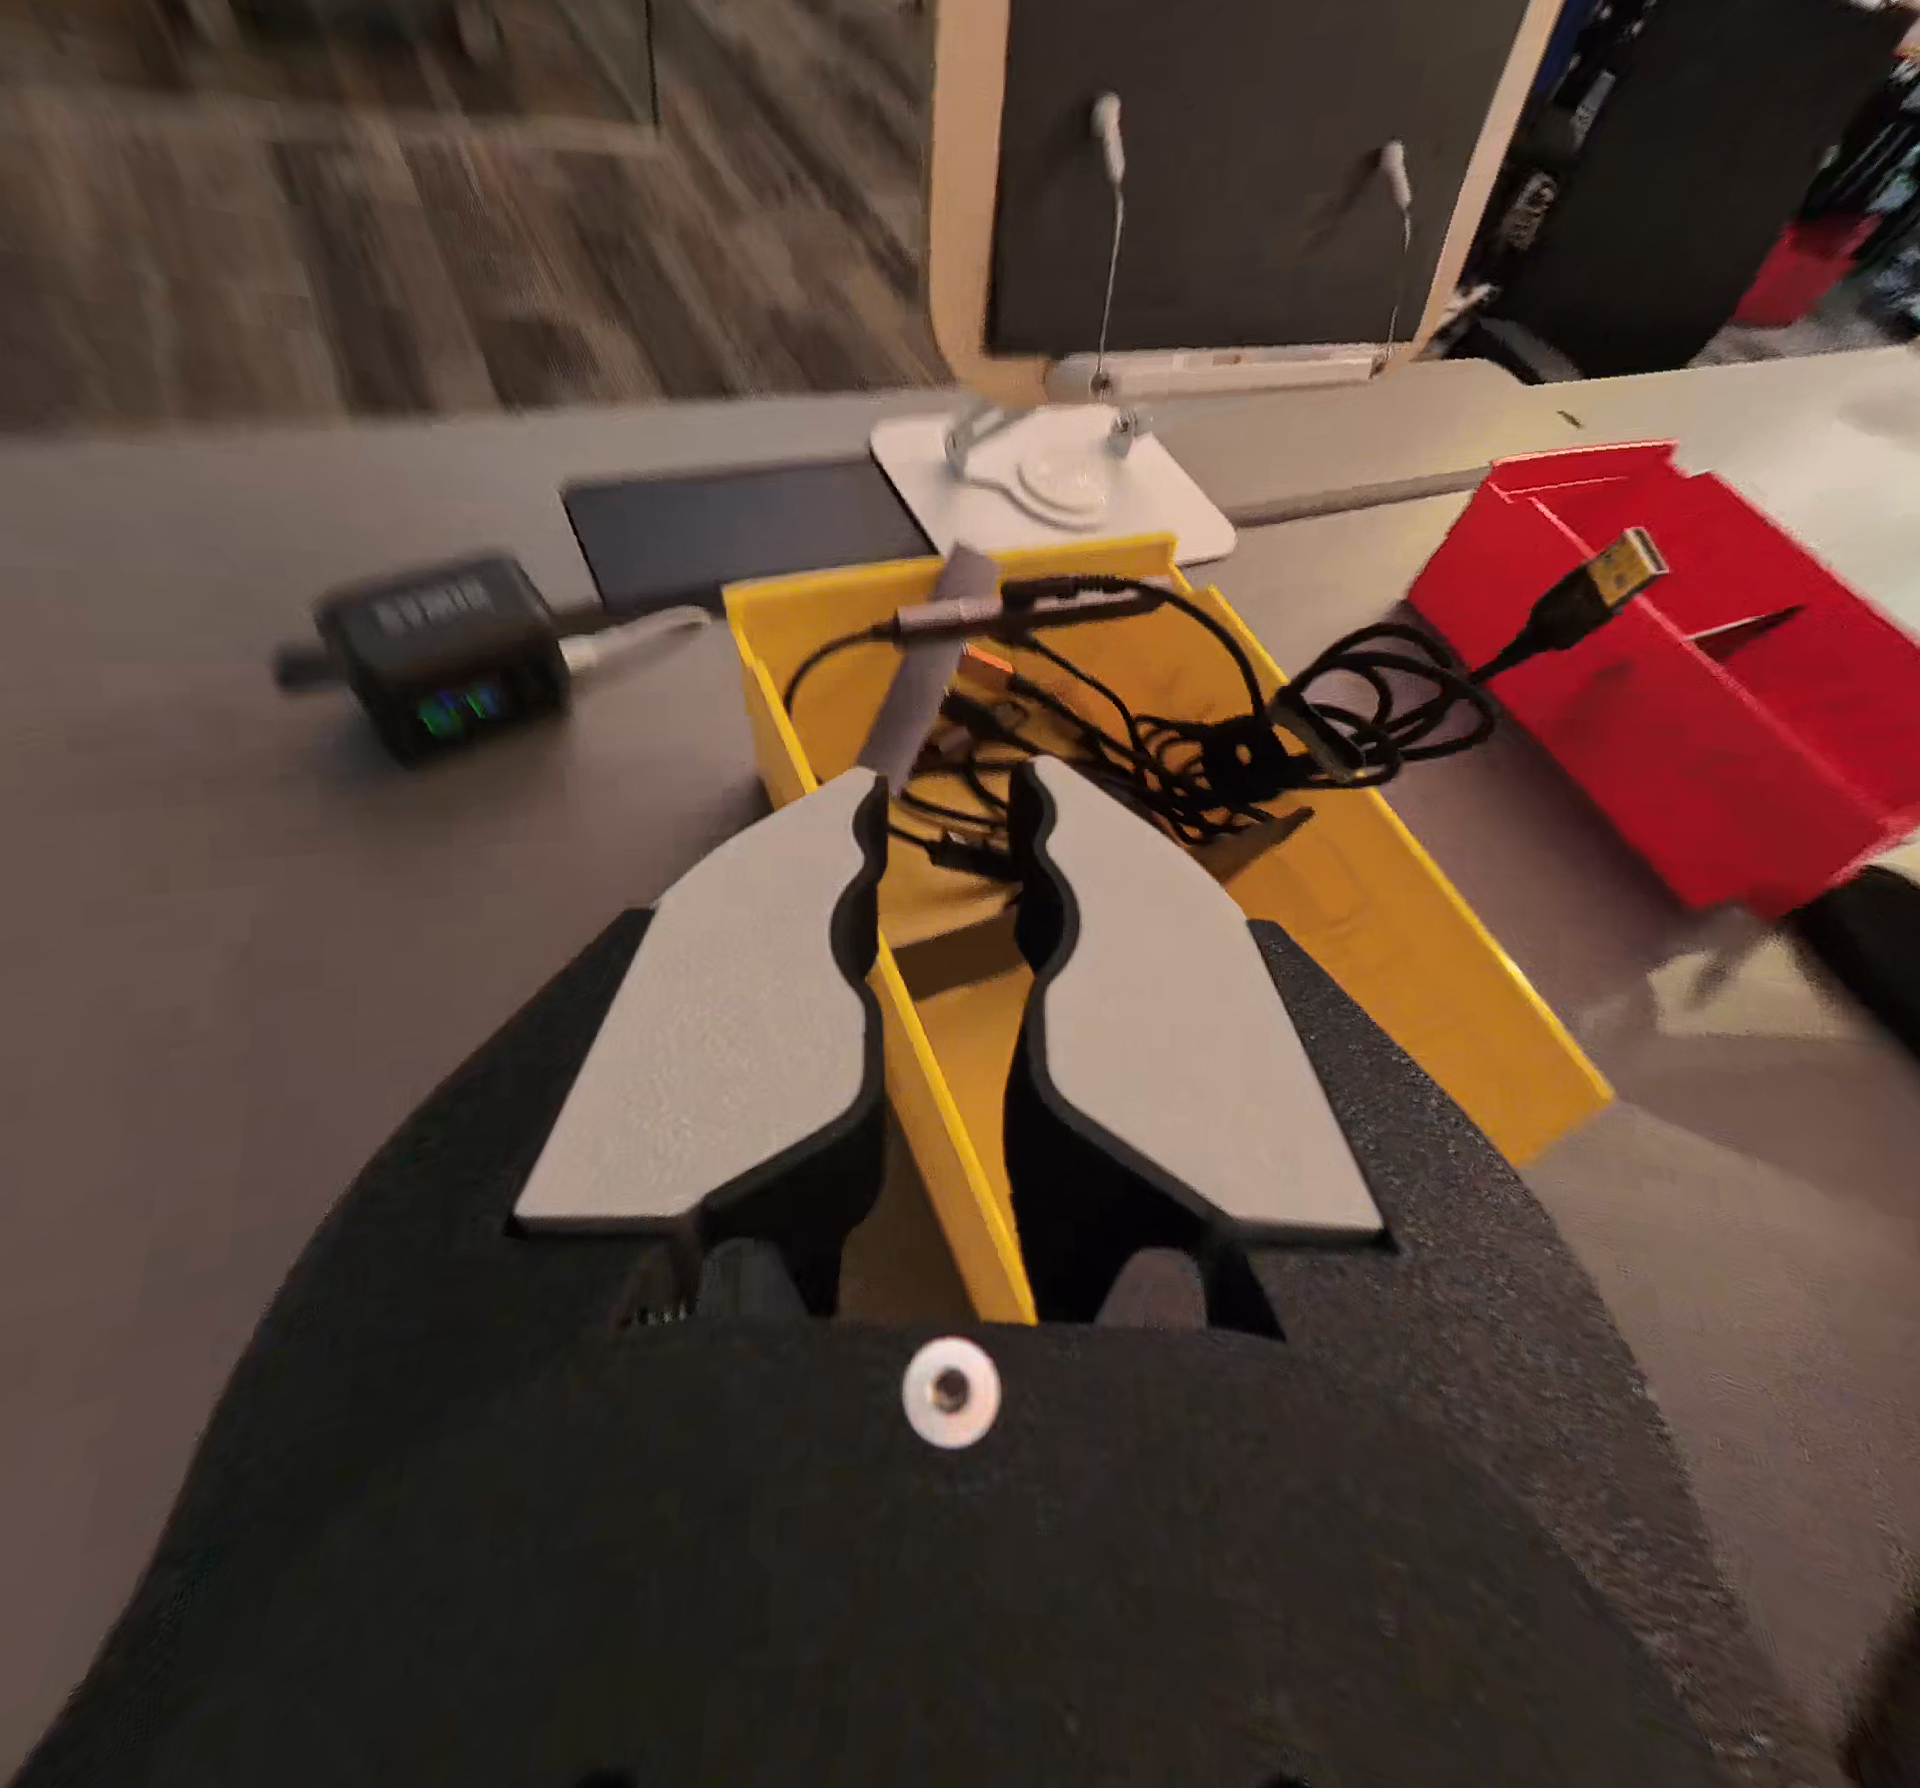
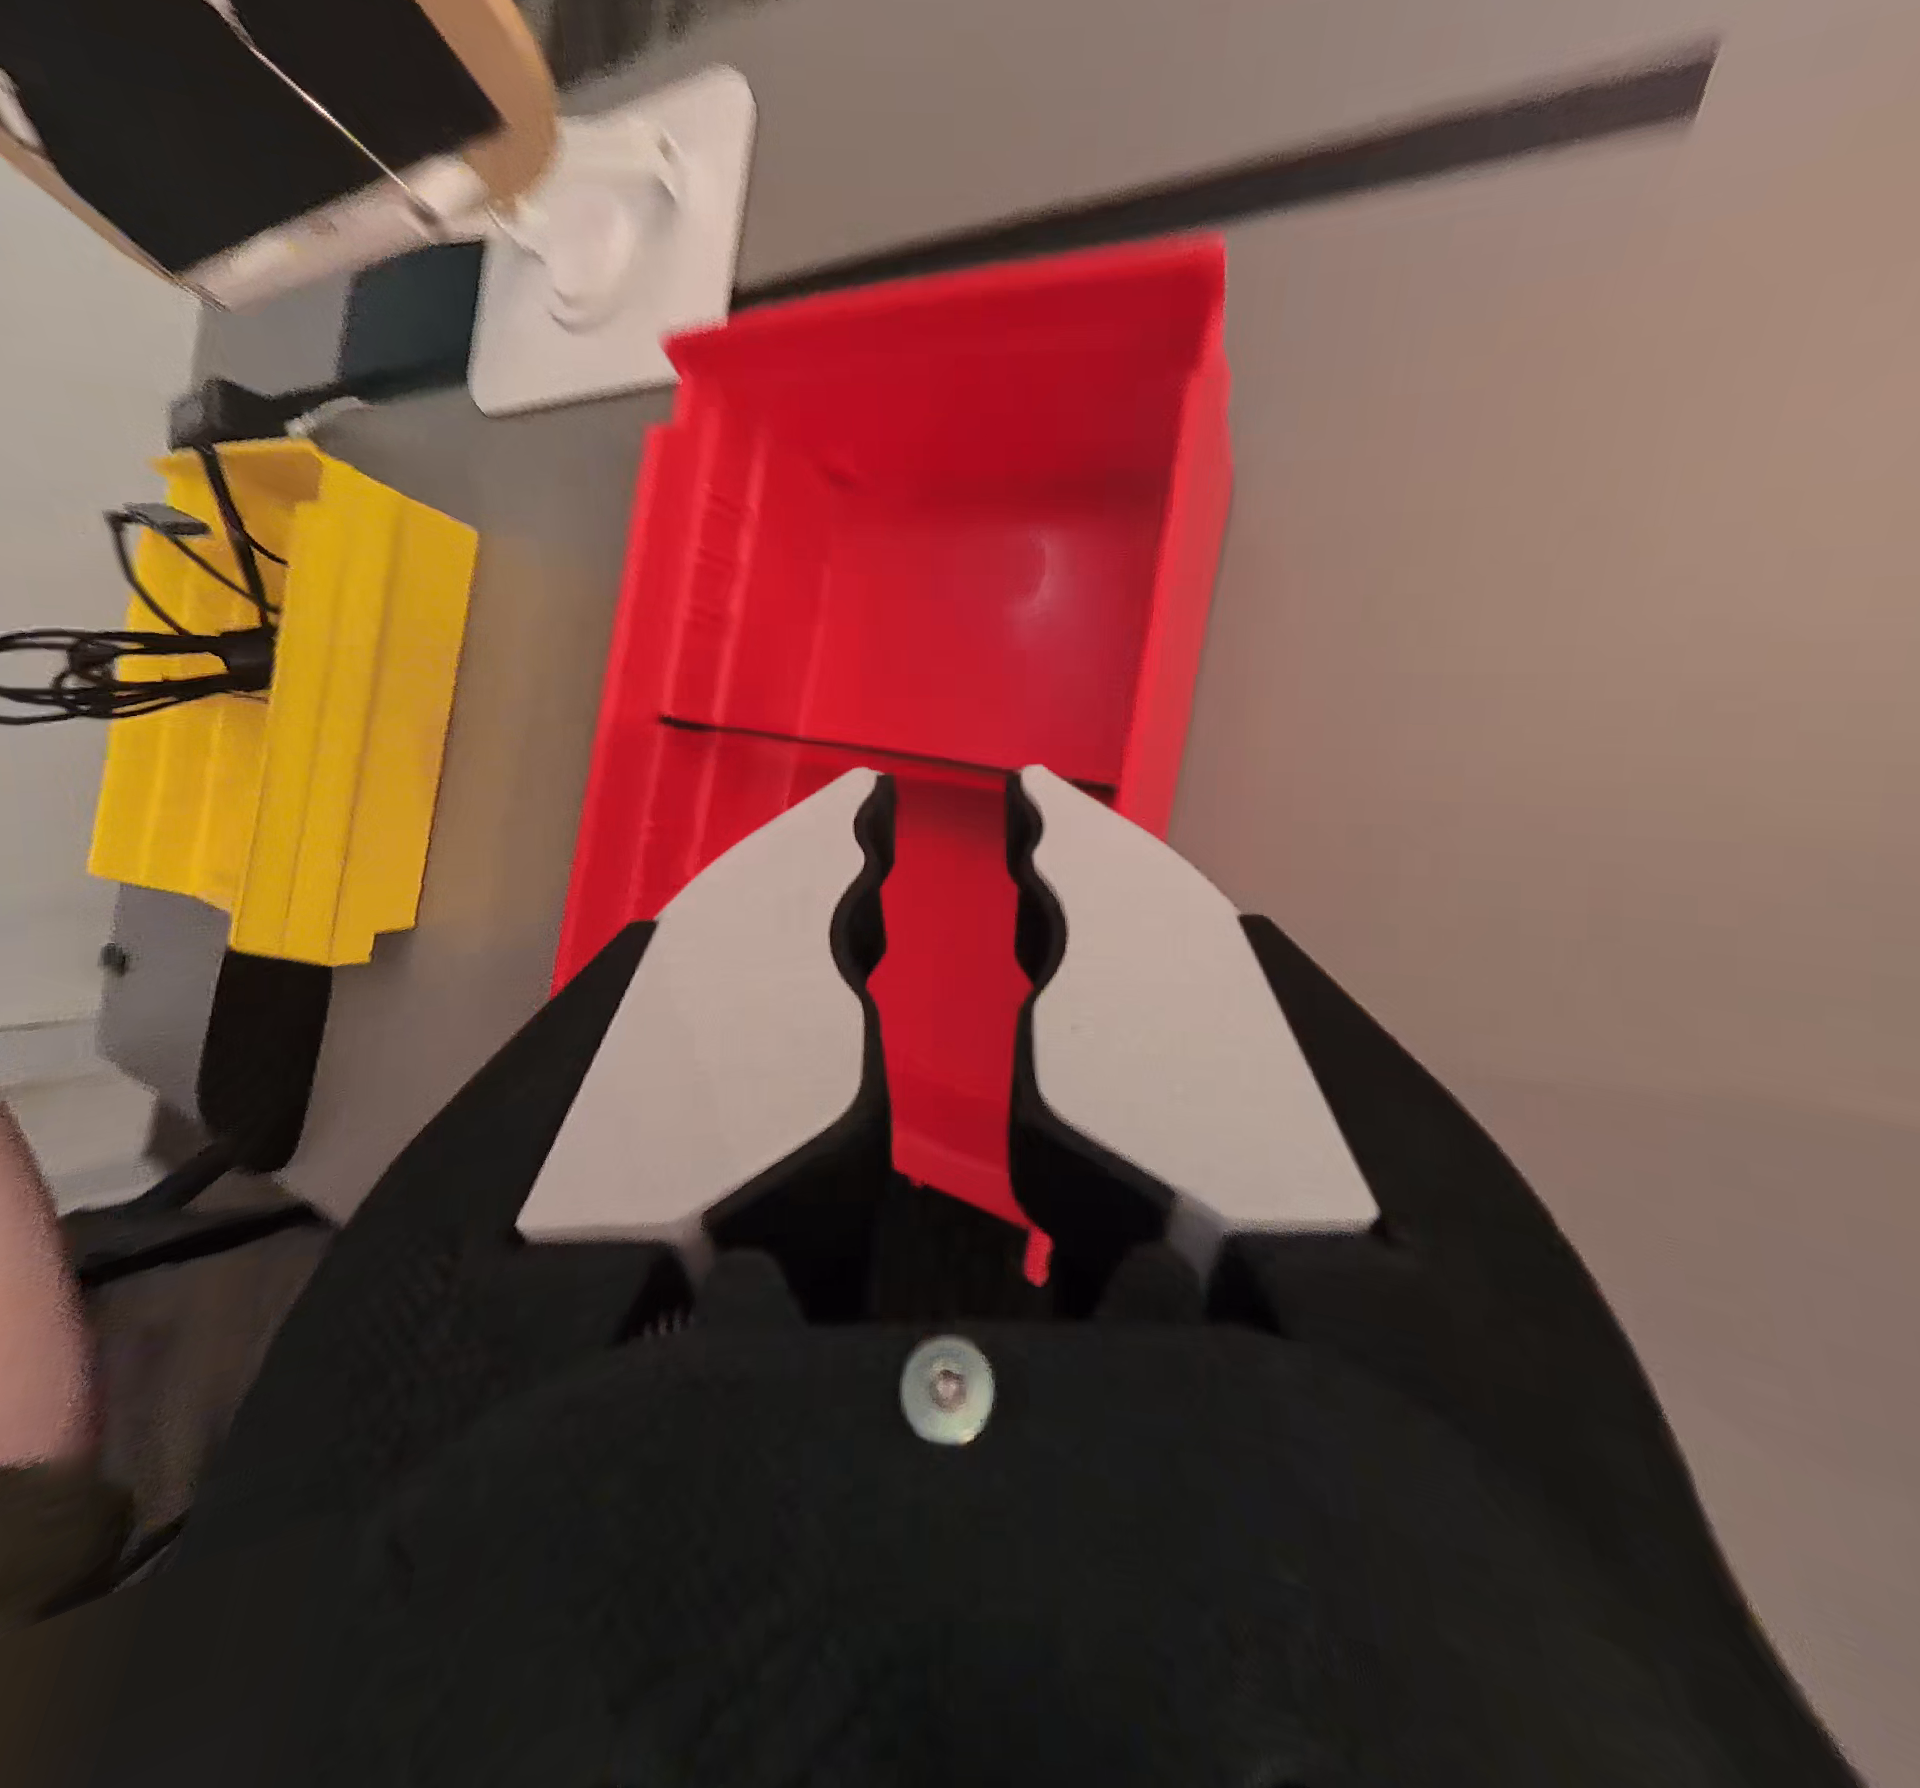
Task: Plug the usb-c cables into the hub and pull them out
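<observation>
In the left wrist view a yellow bin (image 1: 1382, 917) holds a slim grey hub (image 1: 928, 663) that leans on end, and a tangle of black cables (image 1: 1226, 751). One cable's gold-tipped plug (image 1: 1626, 575) sticks out towards a red bin (image 1: 1745, 730). My left gripper (image 1: 948, 788) is open and empty, low over the yellow bin's near left wall, with the left fingertip close to the hub's lower end. My right gripper (image 2: 948, 782) is open and empty above the near part of the red bin (image 2: 727, 533), which holds nothing. The yellow bin (image 2: 312, 699) and cables (image 2: 135, 668) lie to its left.
A black charger block with a green display (image 1: 447, 647) and a dark flat pad (image 1: 727, 533) lie left of the yellow bin. A screen on a white stand (image 1: 1049, 481) rises behind the bins; its base also shows in the right wrist view (image 2: 623, 252). The table (image 1: 260, 907) is grey. Left tips to right tips: about 70 cm.
</observation>
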Available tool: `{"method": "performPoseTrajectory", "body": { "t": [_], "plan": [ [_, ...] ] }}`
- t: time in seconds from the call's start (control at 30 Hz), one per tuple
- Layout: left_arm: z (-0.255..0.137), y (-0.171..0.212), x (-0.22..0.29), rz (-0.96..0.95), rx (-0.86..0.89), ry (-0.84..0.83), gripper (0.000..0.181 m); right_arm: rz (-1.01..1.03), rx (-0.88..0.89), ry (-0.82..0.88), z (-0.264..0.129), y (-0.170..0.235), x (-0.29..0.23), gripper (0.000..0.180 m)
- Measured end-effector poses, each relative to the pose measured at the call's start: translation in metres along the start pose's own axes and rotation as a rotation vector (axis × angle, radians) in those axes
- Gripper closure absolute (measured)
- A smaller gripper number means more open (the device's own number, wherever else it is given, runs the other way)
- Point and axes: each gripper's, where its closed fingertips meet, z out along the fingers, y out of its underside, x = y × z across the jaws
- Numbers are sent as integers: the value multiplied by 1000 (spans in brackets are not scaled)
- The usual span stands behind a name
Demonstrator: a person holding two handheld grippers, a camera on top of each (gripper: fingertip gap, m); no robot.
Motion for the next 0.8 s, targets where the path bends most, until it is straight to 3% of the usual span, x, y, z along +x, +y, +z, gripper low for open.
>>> {"method": "performPoseTrajectory", "body": {
  "t": [0.2,0.3,0.37,0.43,0.5,0.6,0.8],
  "plan": [
    [2,-30,25,264,279,-82,151,-305,554,-47,-78,-60,-71,160],
    [12,-30,37,395,356,-104,149,-541,855,-59,-112,-69,-109,148],
    [28,-20,41,517,318,-120,155,-707,1083,-48,-128,-63,-132,141],
    [52,1,37,634,164,-123,156,-835,1281,-26,-142,-58,-152,142],
    [76,19,27,744,0,-136,155,-882,1320,-101,-139,-52,-172,143],
    [105,37,13,874,-184,-133,148,-896,1221,-190,-112,-49,-187,141],
    [143,40,-9,1082,-327,-168,142,-964,1083,-133,-66,-50,-192,142]
  ]
}}
